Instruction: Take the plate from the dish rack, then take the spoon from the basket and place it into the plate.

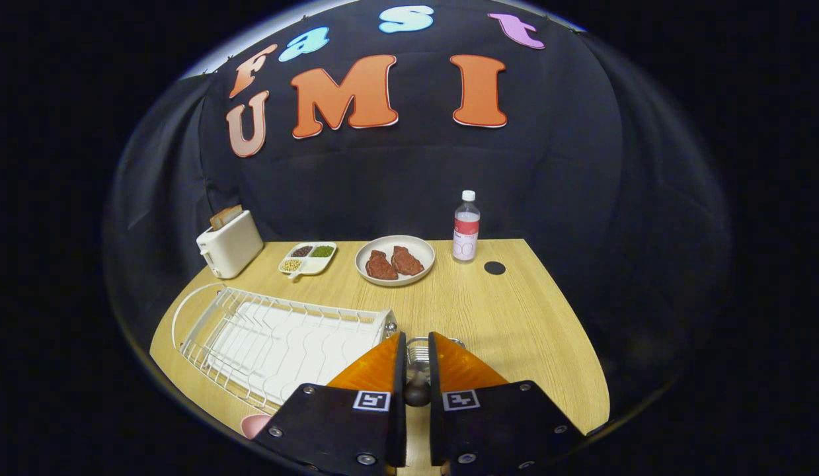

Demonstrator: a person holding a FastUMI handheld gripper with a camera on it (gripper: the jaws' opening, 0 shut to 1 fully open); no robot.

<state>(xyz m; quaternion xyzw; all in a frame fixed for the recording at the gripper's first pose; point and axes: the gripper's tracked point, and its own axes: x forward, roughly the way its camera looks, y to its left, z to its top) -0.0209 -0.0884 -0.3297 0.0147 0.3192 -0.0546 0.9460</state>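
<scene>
Tabletop [515, 317], wood-grain. One white wire dish rack [277, 340] along the near left edge, no plate standing in it. One plate [394, 260] at the far edge, carrying two brown meat-like pieces [394, 262]. One toaster [229, 243] at the far left corner; one sectioned dish [308, 258] beside it; one bottle [466, 228] right of the plate. One pink rim [255, 425] at the near edge, possibly the task plate.

Gripper [417, 370]: fingers nearly together, pinching a dark-knobbed handle [417, 393], probably the spoon, over a wire basket [419, 349]. Judged light, stiff, slippery; hold mid-handle.
</scene>
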